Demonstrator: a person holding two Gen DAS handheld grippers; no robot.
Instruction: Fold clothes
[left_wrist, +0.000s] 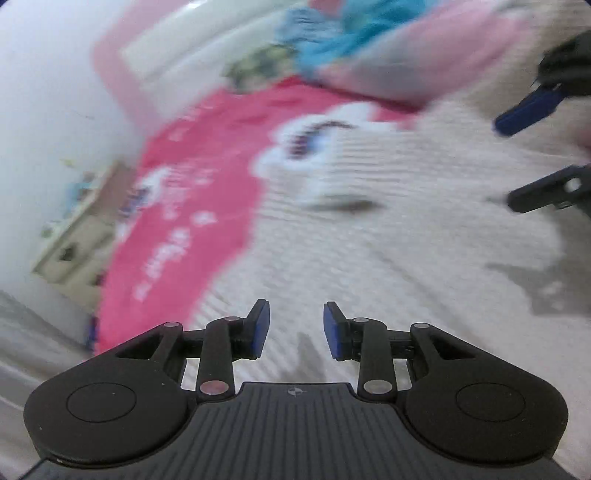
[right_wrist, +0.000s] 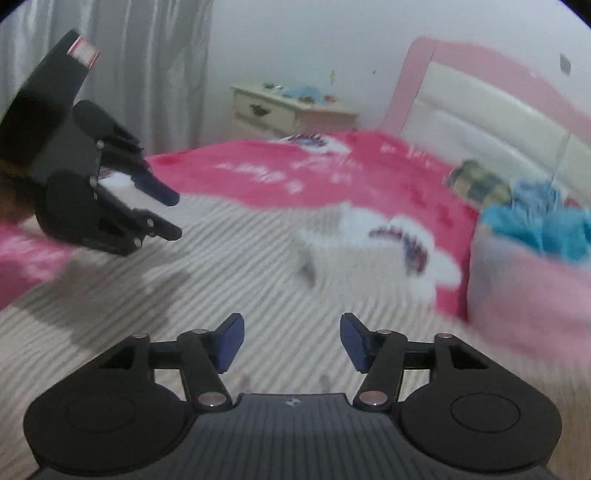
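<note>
Covering most of the bed (right_wrist: 258, 173) is a bright pink bedspread (right_wrist: 280, 177) printed with white marks; these may be lettering, but motion blur leaves them unreadable in both views. Over the bedspread lies a pale striped garment (right_wrist: 207, 280), spread flat and filling the foreground beneath both grippers. A white patch with a dark purple printed motif (right_wrist: 406, 240) sits at the far edge of the striped garment, blurred. At the head of the bed stands a pink headboard with a white padded panel (right_wrist: 480, 103). Against it lie a pile of blue fabric (right_wrist: 543, 225), a checked item (right_wrist: 480, 181) and a pale pink mass (right_wrist: 524, 295). A cream bedside cabinet (right_wrist: 280, 107) with small objects on top stands by the white wall (right_wrist: 295, 44), and grey curtains (right_wrist: 147, 66) hang to its left. The left gripper (left_wrist: 295, 328) hangs above the striped garment with its blue pads apart and nothing between them. The right gripper (right_wrist: 291, 341) likewise stands with jaws wide and empty over the same cloth. Each gripper appears at the edge of the other's view, fingers spread. A small red-and-white label on the left gripper's body (right_wrist: 84, 48) is too blurred to read.
</note>
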